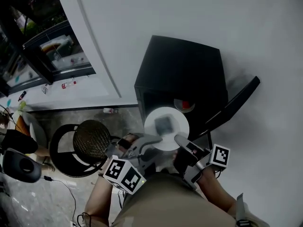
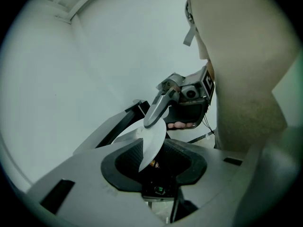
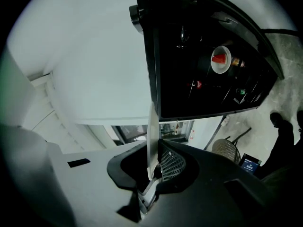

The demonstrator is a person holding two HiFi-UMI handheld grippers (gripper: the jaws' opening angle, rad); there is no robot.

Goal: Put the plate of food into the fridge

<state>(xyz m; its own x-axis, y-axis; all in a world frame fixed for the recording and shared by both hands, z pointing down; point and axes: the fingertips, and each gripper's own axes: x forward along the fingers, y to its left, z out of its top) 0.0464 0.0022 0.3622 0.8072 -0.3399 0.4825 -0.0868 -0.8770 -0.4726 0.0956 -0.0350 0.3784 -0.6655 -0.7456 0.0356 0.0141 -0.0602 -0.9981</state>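
The left gripper (image 1: 147, 141) and right gripper (image 1: 182, 142) each pinch opposite edges of the white plate (image 1: 173, 119), jaws narrowed onto its rim. The plate hangs just before the open fridge (image 1: 184, 65). I judge that uneven hands could tilt it and slide the food (image 1: 164, 125) off, or knock the bowl (image 1: 183, 105) inside.

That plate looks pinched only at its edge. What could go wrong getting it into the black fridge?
The left gripper and right gripper clamp the plate by its near rim only, so it might tip and shed the food. The fridge already holds a bowl near its opening; the plate could bump it.
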